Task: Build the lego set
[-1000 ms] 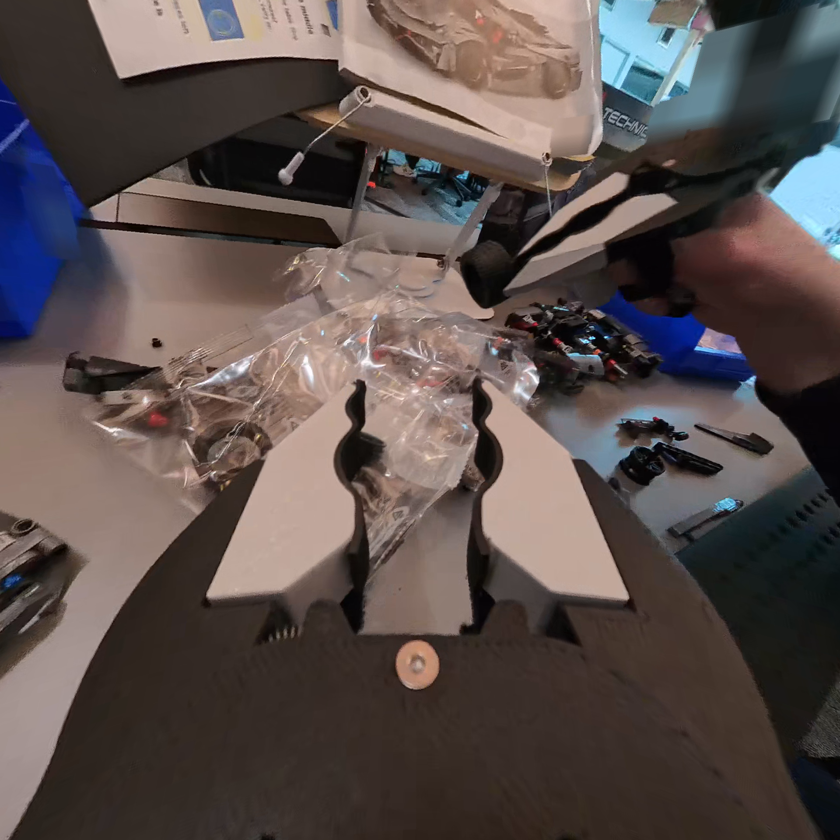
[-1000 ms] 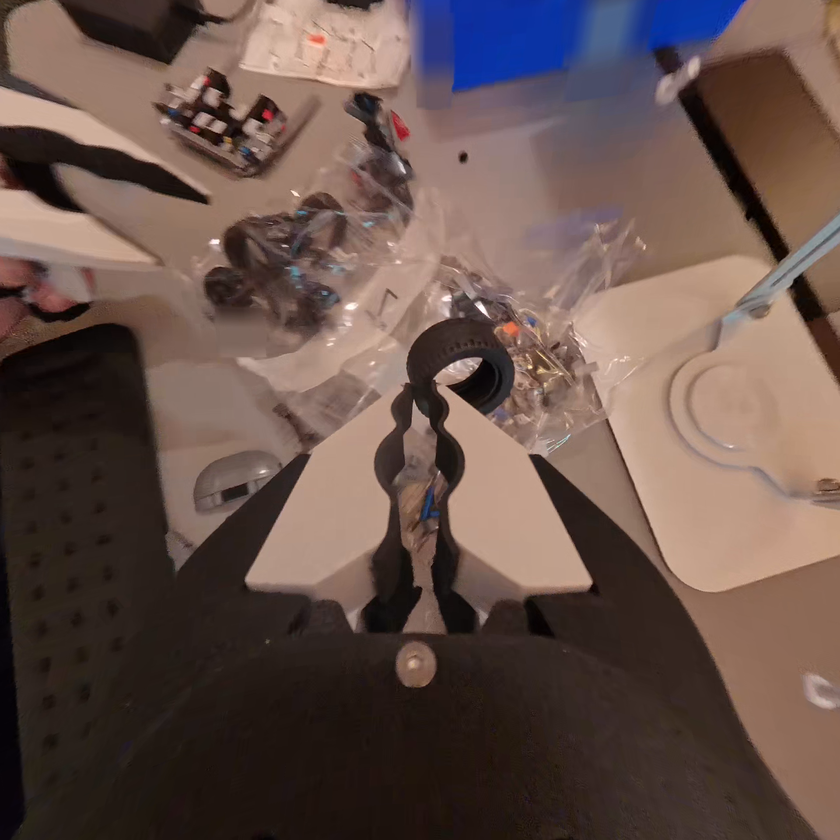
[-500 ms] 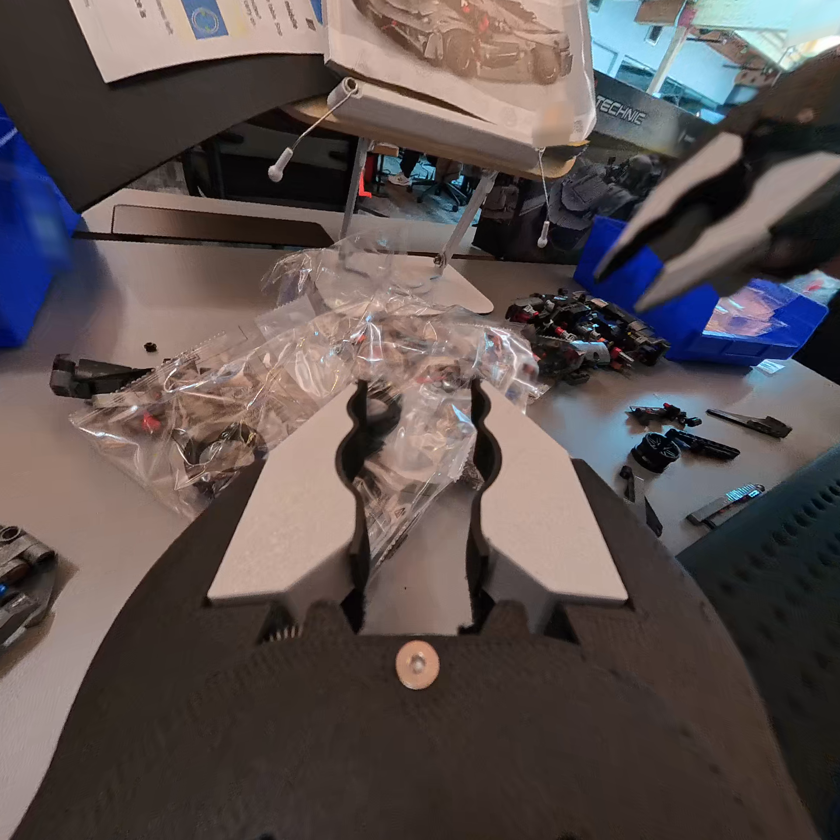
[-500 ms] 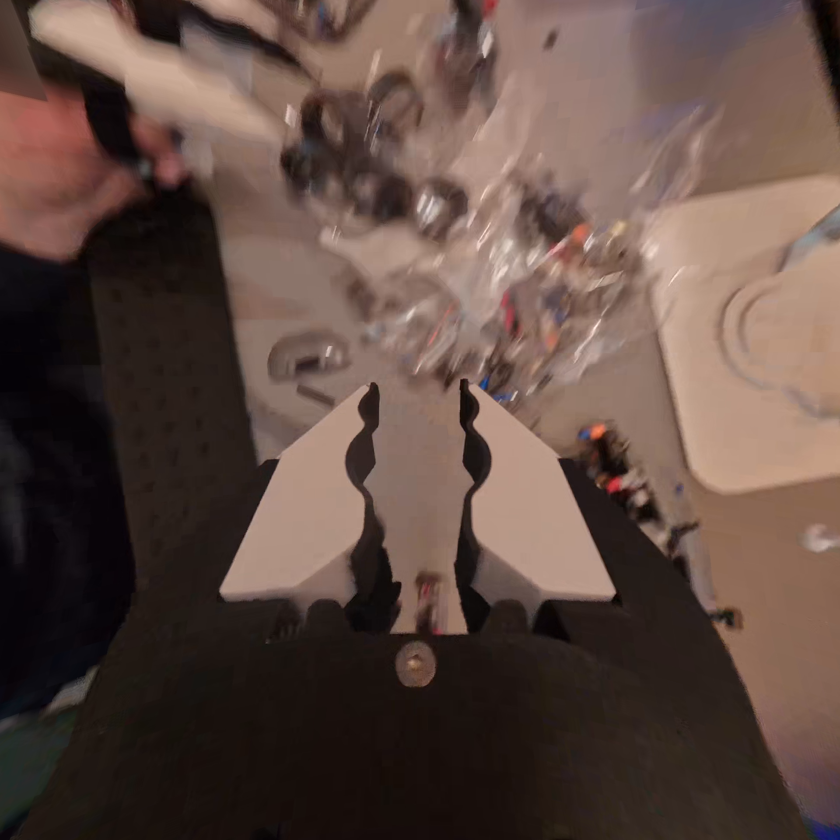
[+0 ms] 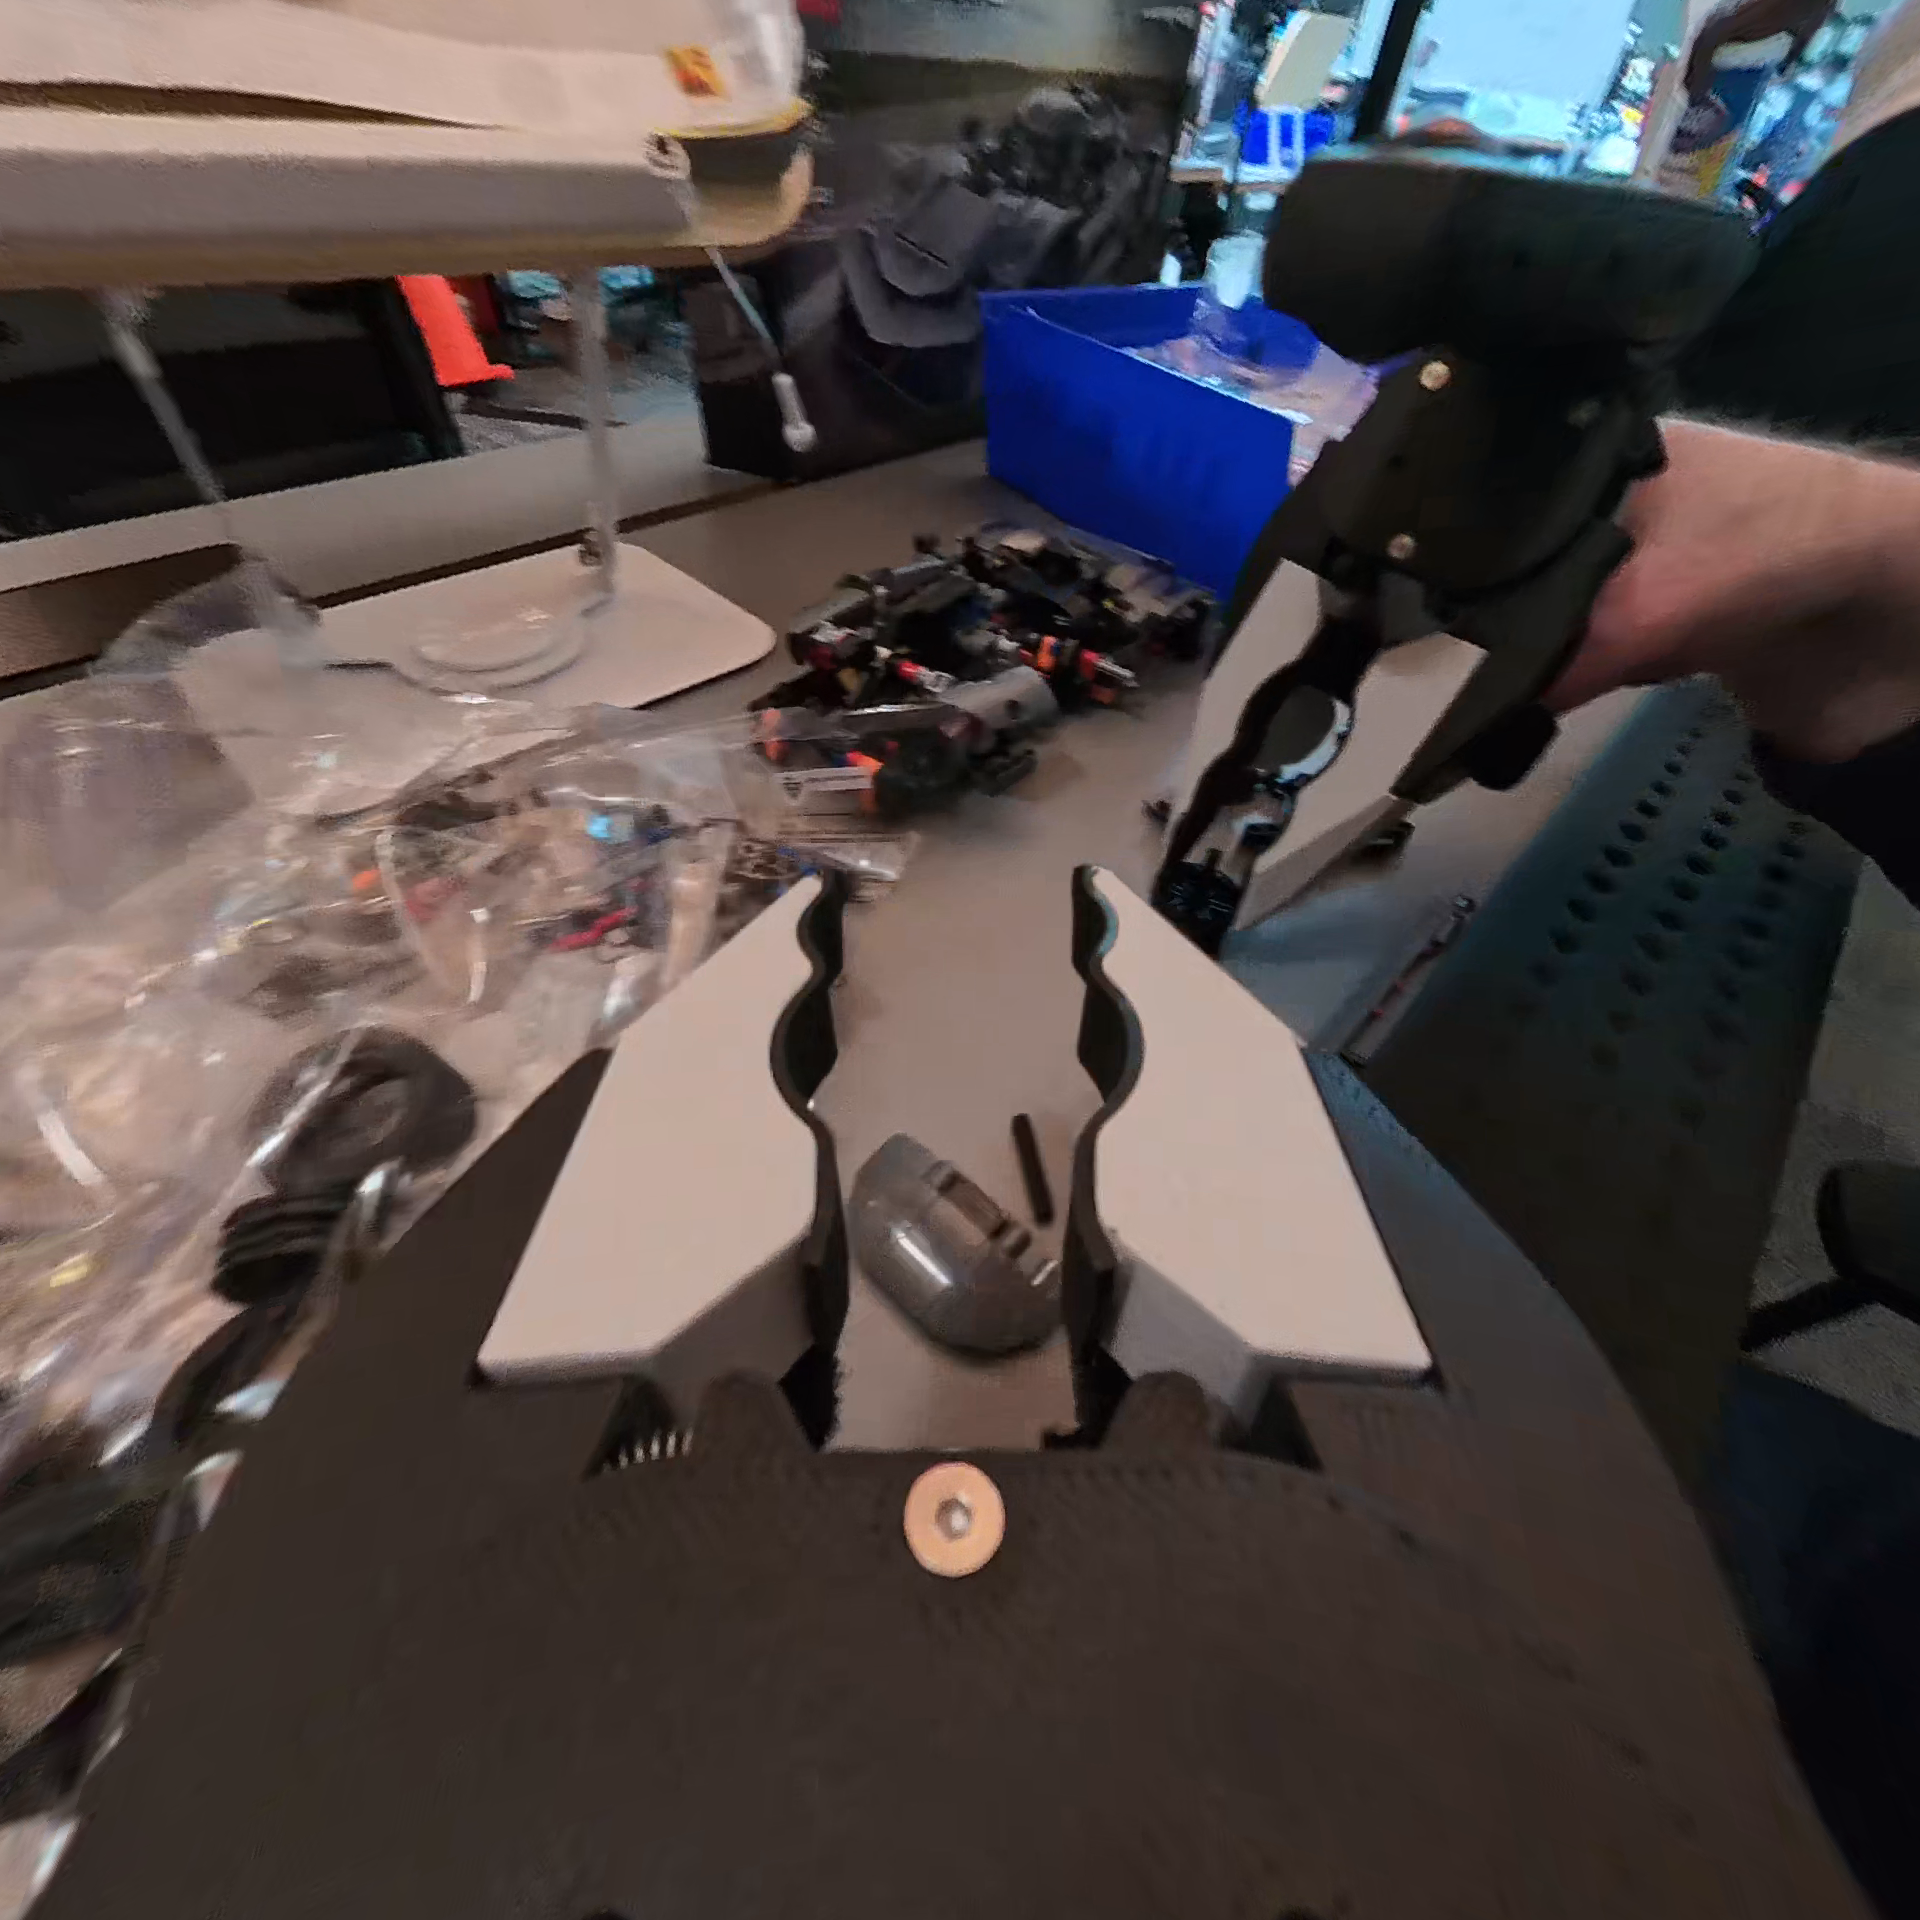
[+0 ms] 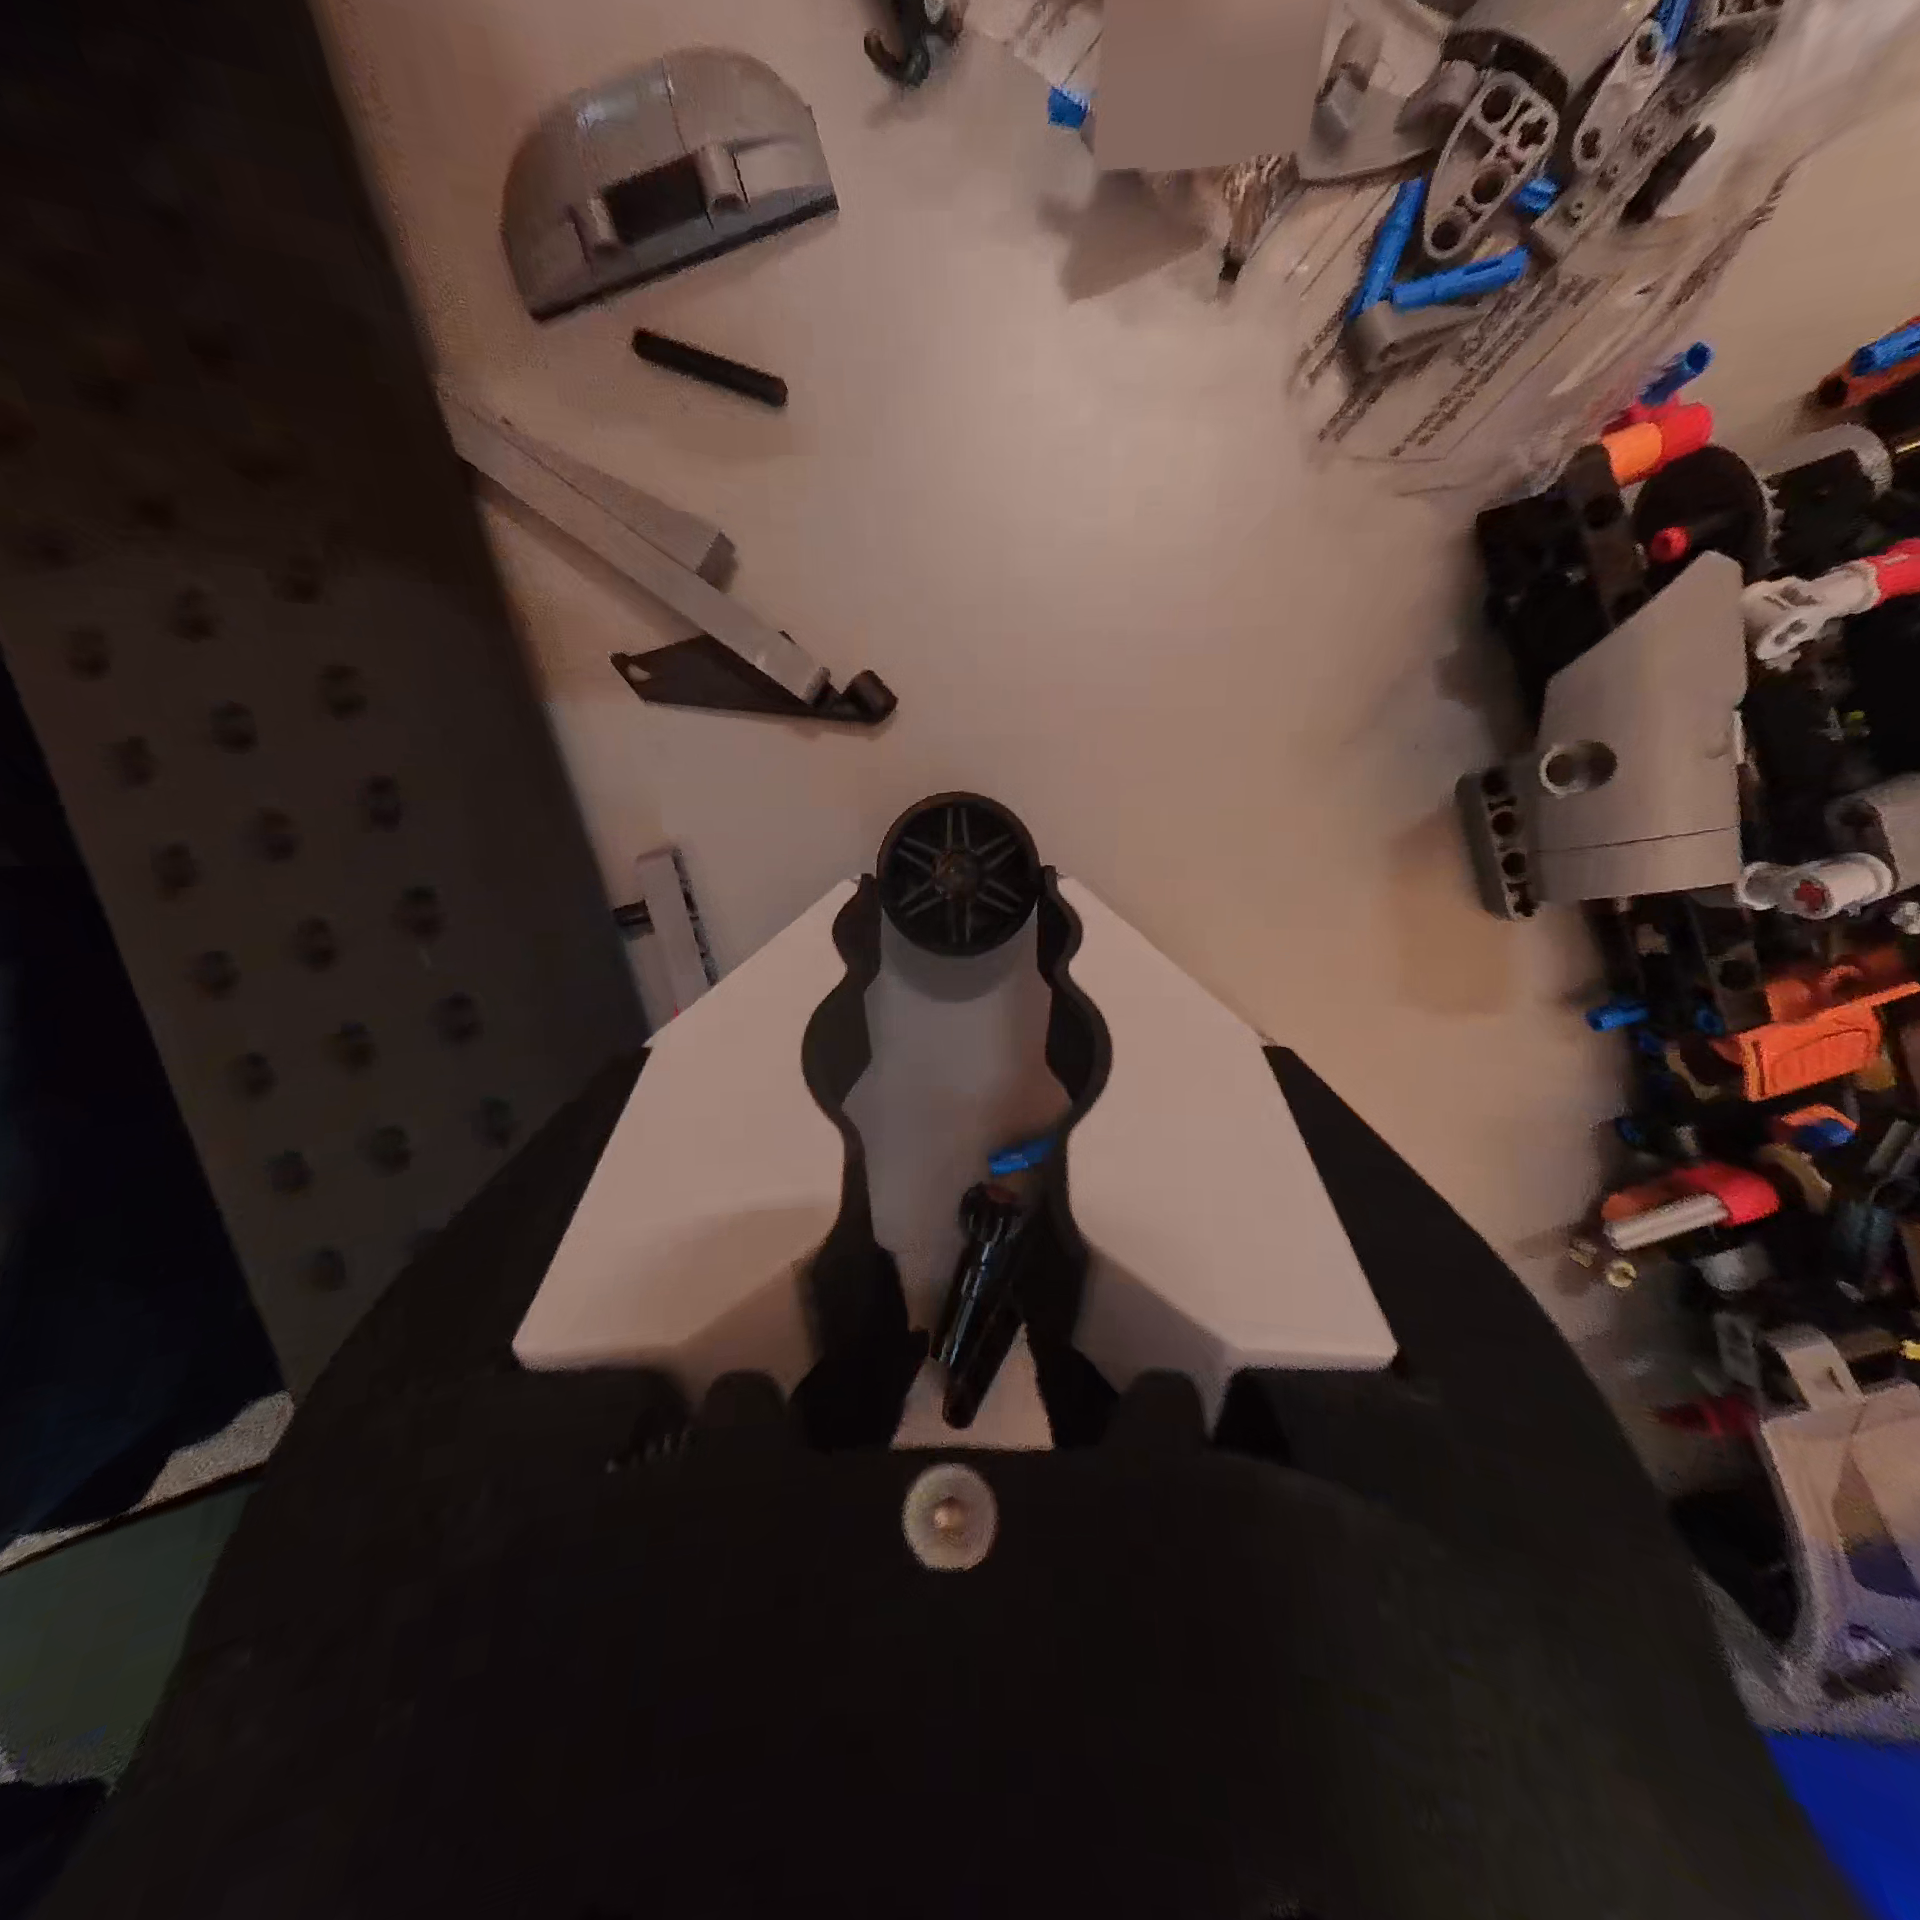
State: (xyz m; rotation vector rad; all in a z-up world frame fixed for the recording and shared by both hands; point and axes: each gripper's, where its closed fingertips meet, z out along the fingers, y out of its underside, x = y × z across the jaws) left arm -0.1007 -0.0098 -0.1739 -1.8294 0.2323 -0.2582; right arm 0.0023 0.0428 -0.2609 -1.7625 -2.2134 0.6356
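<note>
My right gripper (image 6: 956, 888) points down at the table with its tips closed against both sides of a black spoked wheel rim (image 6: 956, 873). It also shows in the left wrist view (image 5: 1210, 899), held by a hand. My left gripper (image 5: 956, 894) is open and empty, low over the table. A grey curved lego shell (image 5: 951, 1257) and a short black pin (image 5: 1032, 1164) lie between its fingers. The half-built car (image 5: 987, 665) lies beyond; it also shows in the right wrist view (image 6: 1714, 831).
Clear bags of parts (image 5: 312, 935) lie left, by a book stand's base (image 5: 665, 634). A blue bin (image 5: 1132, 447) stands behind the car. A black perforated surface (image 6: 260, 727) borders the table. A grey beam (image 6: 623, 561), a black axle (image 6: 977, 1309) and the shell (image 6: 665, 177) lie loose. The gap from one gripper's tips to the other's is roughly 15 cm. The black axle (image 6: 977, 1309) lies around 9 cm away from my right fingertips.
My right gripper let go of the black tyre, swung over the table and came down around the wheel rim. My left gripper moved right, off the bags, and stayed open.
</note>
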